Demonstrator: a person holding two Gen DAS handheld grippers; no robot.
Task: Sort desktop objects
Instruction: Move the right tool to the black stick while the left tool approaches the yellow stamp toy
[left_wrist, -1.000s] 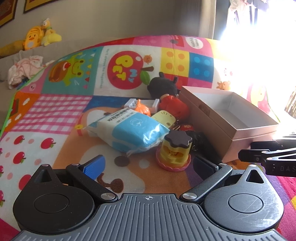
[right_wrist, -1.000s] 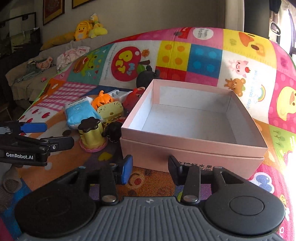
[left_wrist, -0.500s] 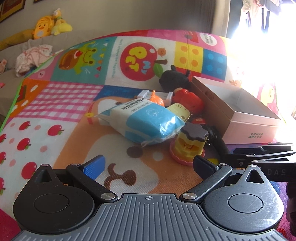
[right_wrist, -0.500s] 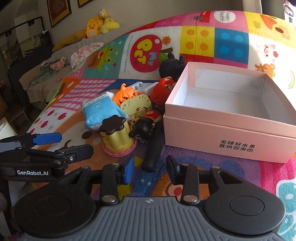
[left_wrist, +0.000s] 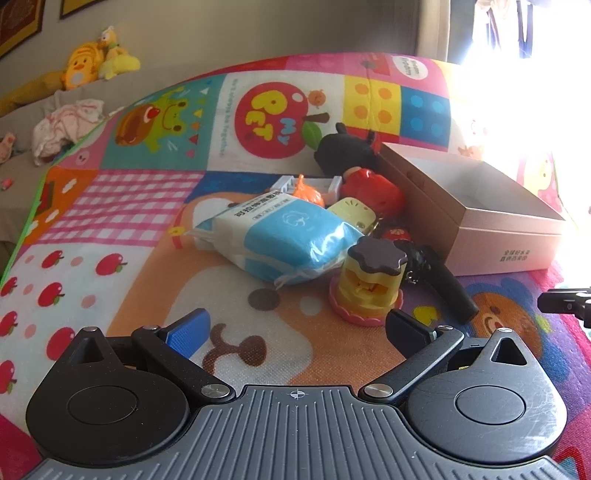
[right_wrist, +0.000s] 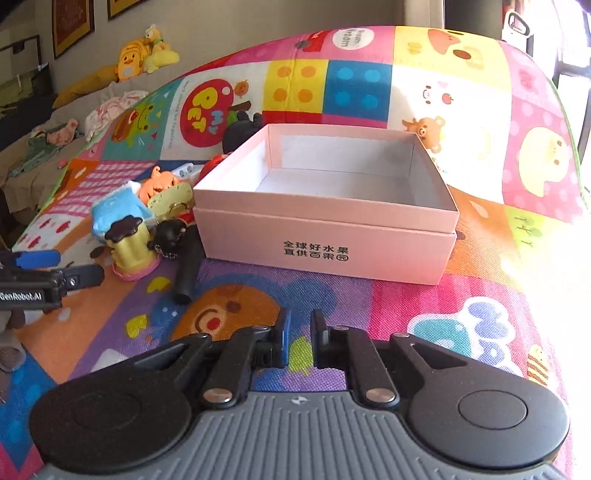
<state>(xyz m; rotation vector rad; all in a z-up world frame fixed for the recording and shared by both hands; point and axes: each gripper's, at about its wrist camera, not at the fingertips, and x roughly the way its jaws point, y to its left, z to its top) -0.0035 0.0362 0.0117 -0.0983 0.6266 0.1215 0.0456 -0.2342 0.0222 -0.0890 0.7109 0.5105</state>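
Observation:
An open, empty pink box (right_wrist: 325, 240) stands on the play mat, ahead of my right gripper (right_wrist: 300, 343), which is shut with nothing between its fingers. Left of the box lies a heap: a blue-and-white tissue pack (left_wrist: 288, 236), a yellow toy with a dark flower-shaped lid (left_wrist: 369, 288), a black cylinder (left_wrist: 448, 288), an orange pumpkin toy (left_wrist: 308, 194), a red toy (left_wrist: 373, 192) and a black plush (left_wrist: 347, 151). My left gripper (left_wrist: 297, 328) is open and empty, just short of the yellow toy. It also shows in the right wrist view as the left gripper (right_wrist: 70, 267).
The colourful play mat (left_wrist: 110, 229) covers the whole work surface. A sofa with yellow plush toys (left_wrist: 96, 62) and crumpled clothes (left_wrist: 66, 125) stands behind it. Bright window glare washes out the far right. The pink box (left_wrist: 498, 236) blocks the heap's right side.
The right gripper's fingers have drawn closer together. It swung towards the heap, then back to face the box, and slid to the right edge of the left wrist view. The left gripper barely shifted.

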